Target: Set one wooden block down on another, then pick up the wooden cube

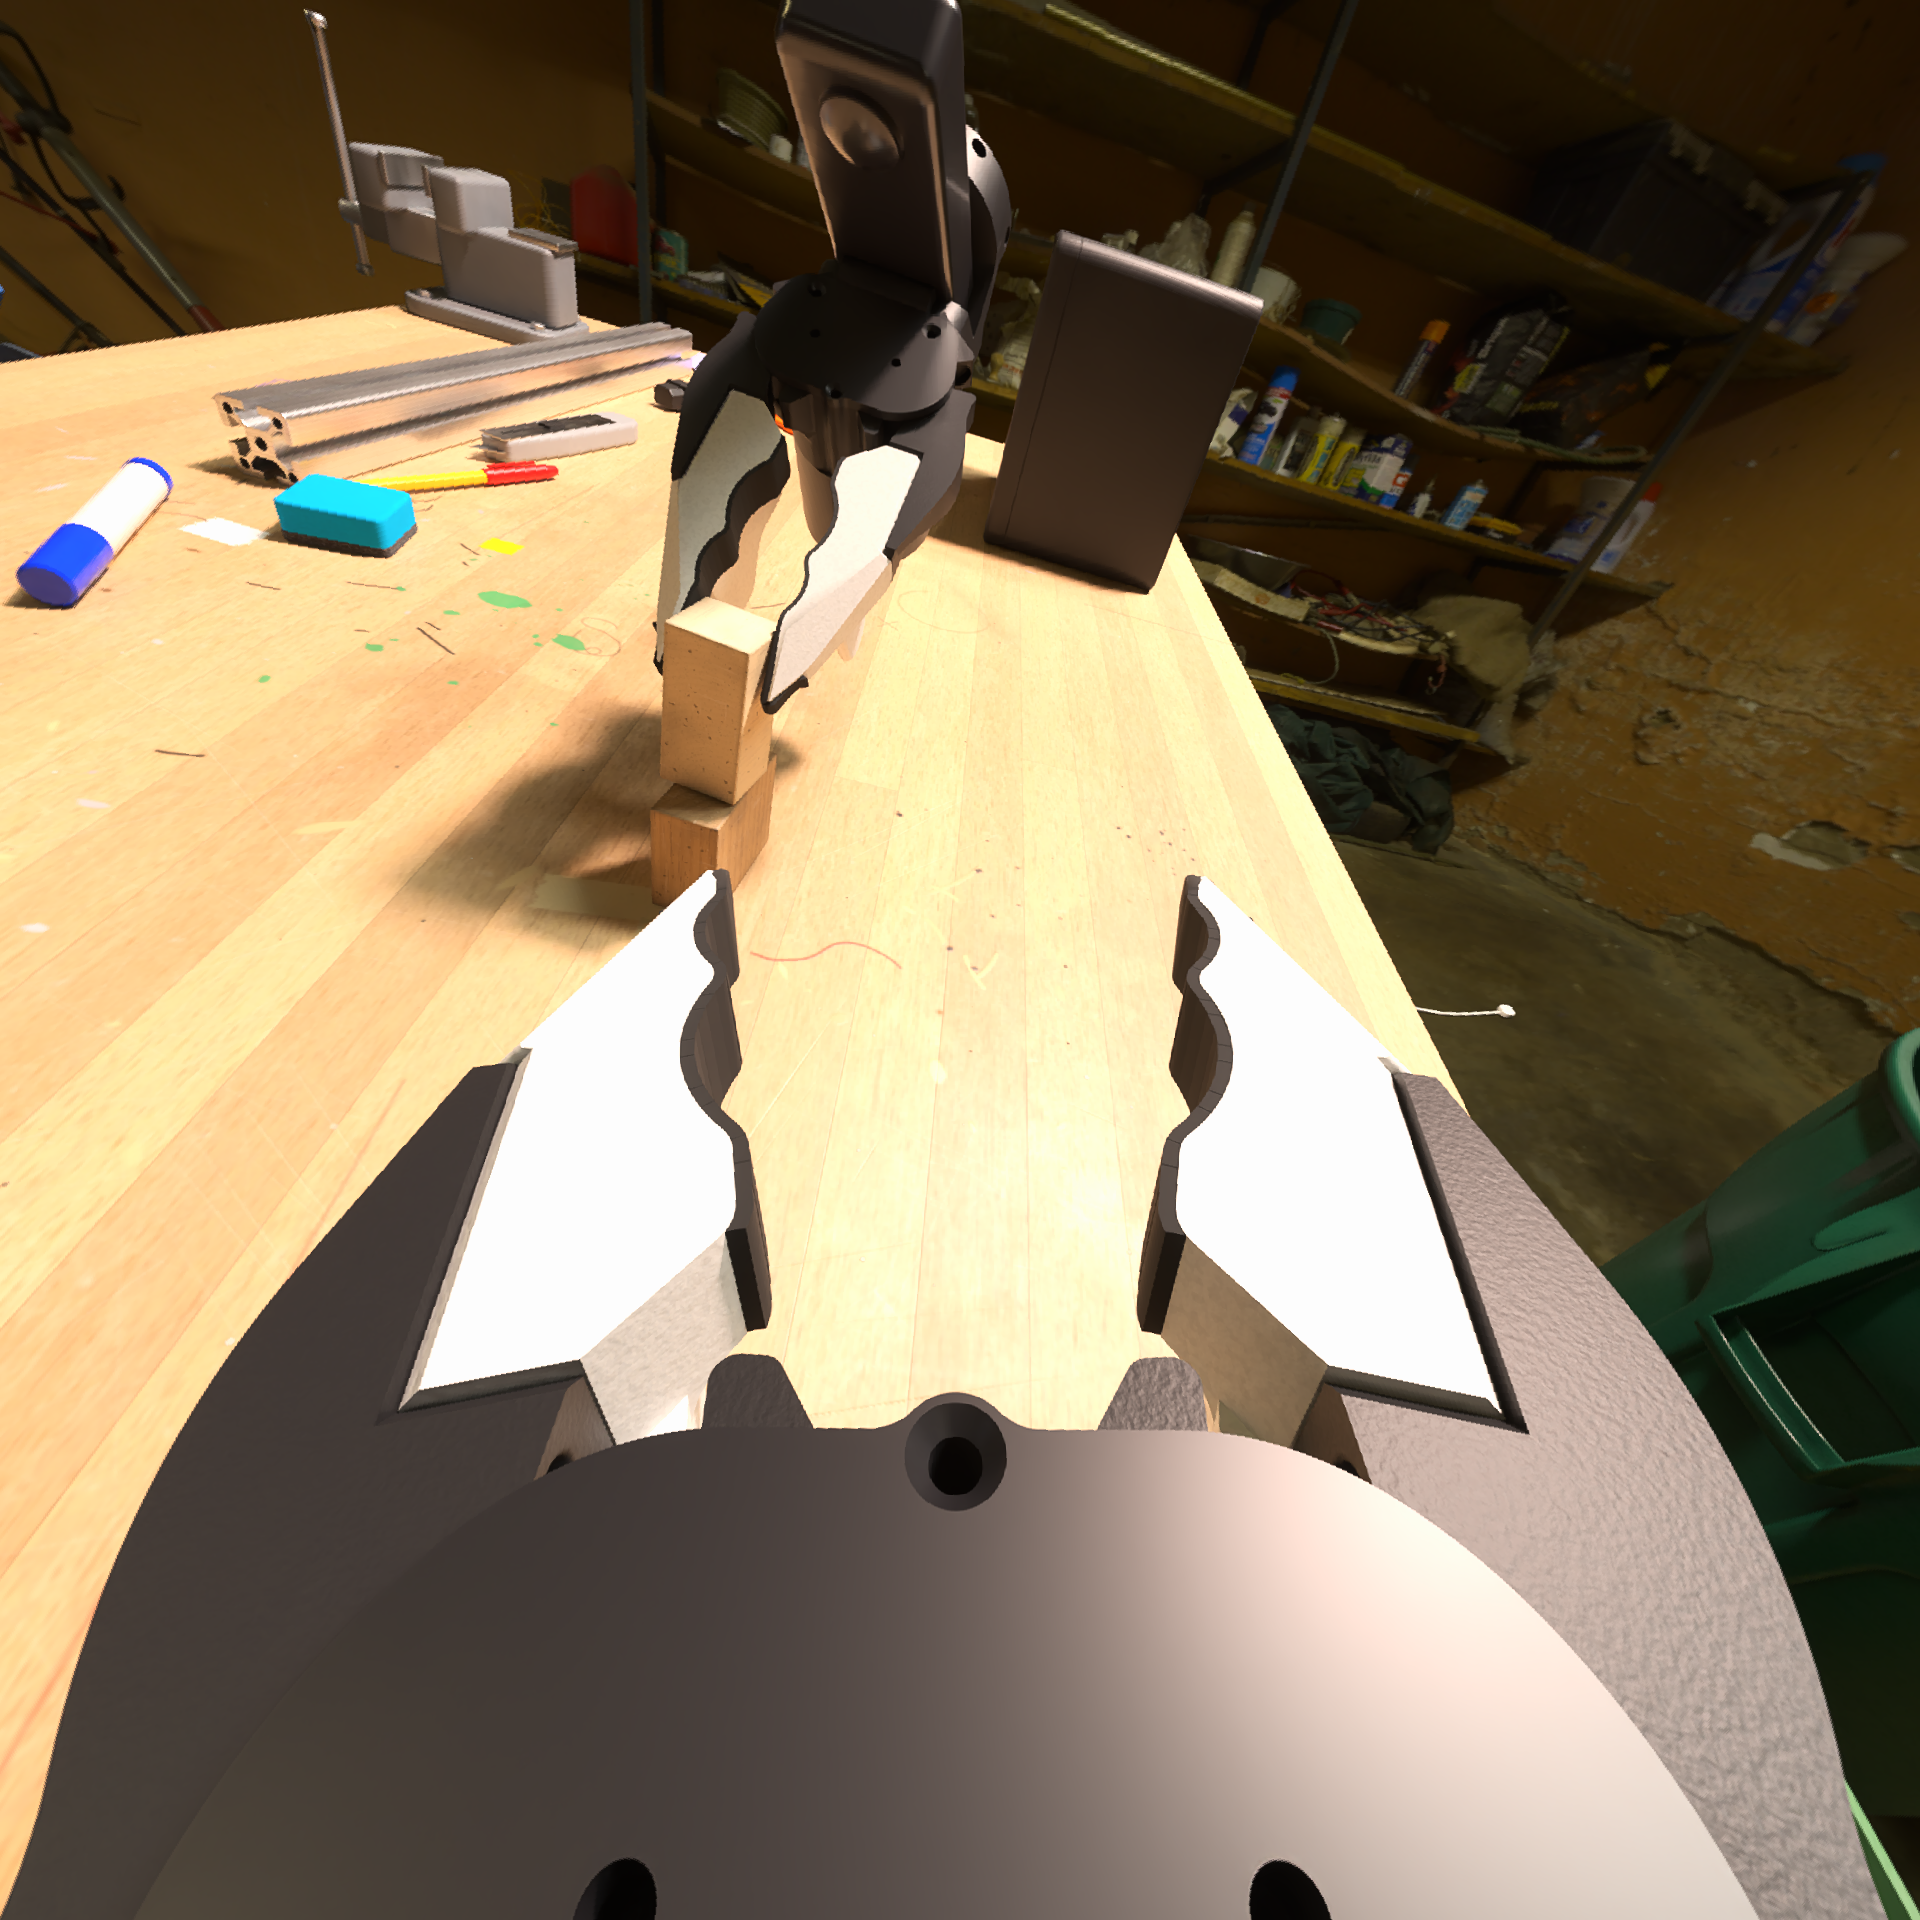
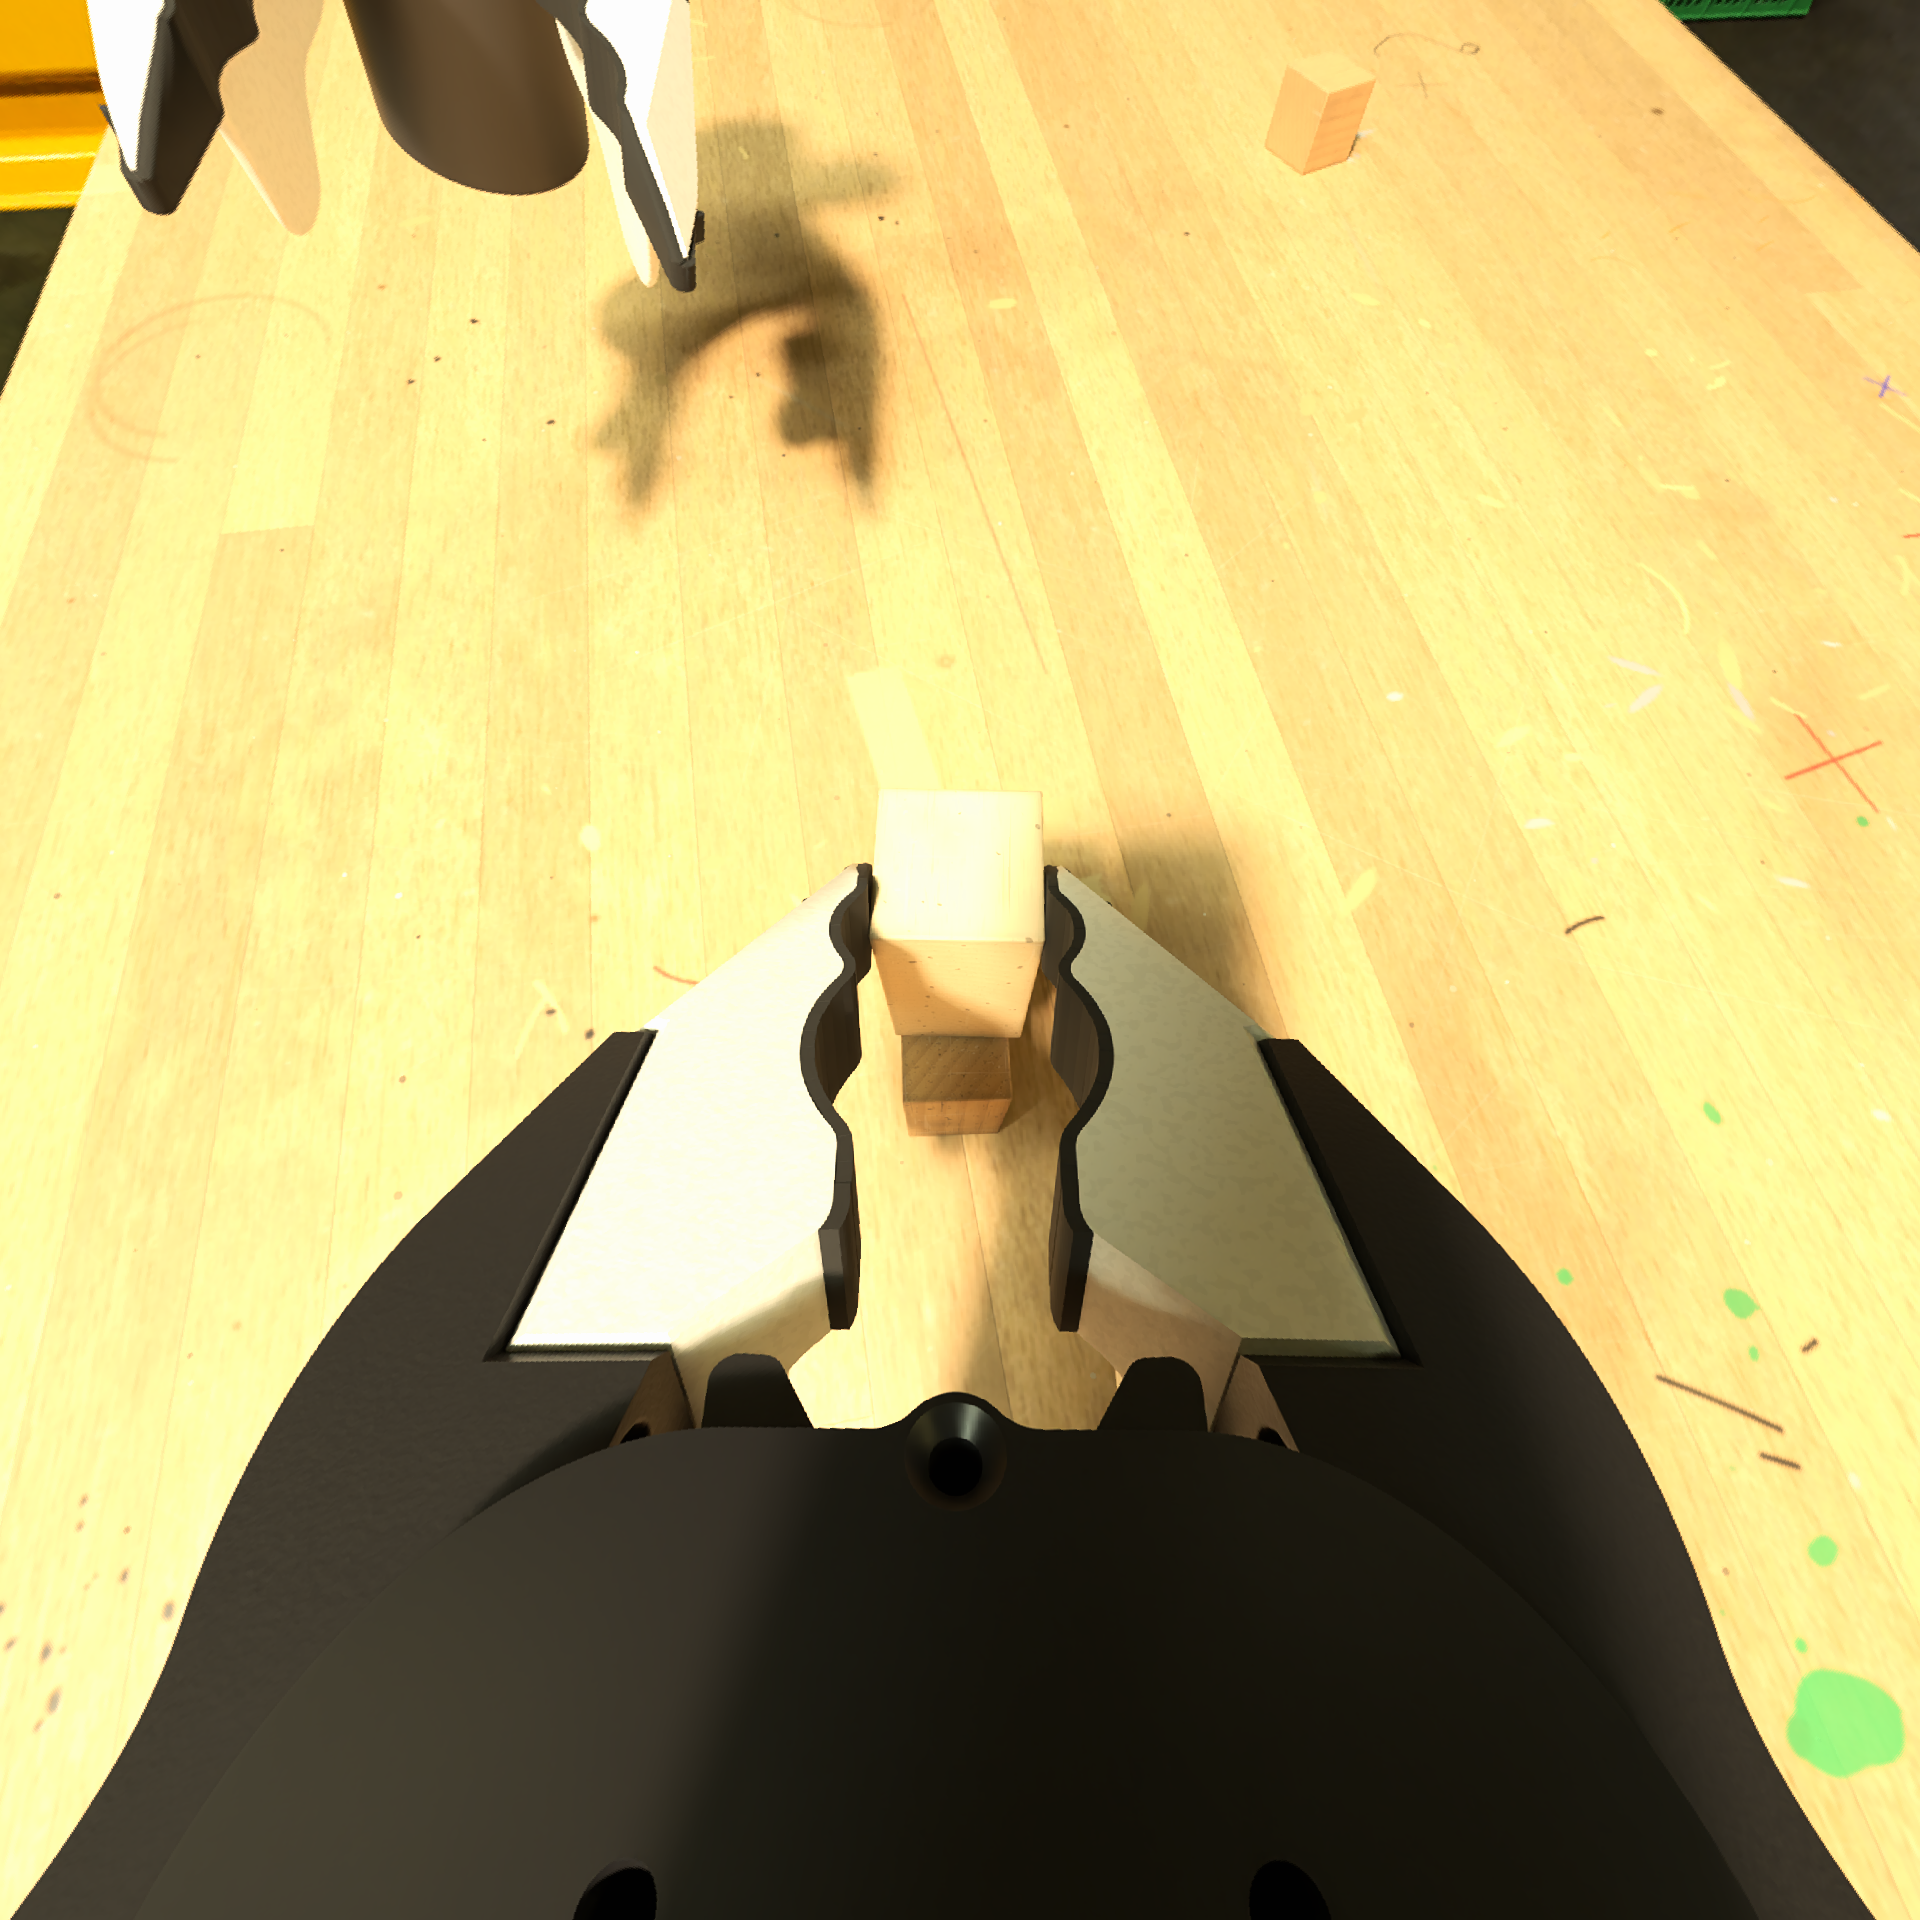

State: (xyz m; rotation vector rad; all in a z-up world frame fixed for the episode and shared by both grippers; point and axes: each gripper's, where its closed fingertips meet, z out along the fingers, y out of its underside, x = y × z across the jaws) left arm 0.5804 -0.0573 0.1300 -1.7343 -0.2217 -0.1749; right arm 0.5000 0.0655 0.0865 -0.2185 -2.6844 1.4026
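Right wrist view: right gripper (image 2: 956, 914) closed on the pale block (image 2: 956, 904), resting on the darker block (image 2: 956, 1086).
It seems seated off-centre; releasing carelessly could topple it. The left gripper (image 1: 951, 904) hangs wide open, empty. The wooden cube (image 2: 1320, 109) sits well apart on the bench (image 2: 416, 727).

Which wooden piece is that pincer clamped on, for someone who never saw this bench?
On the long pale workbench, find the right gripper. Between its fingertips stands a tall light wooden block atop a darker small block. A third block sits alone, far off.
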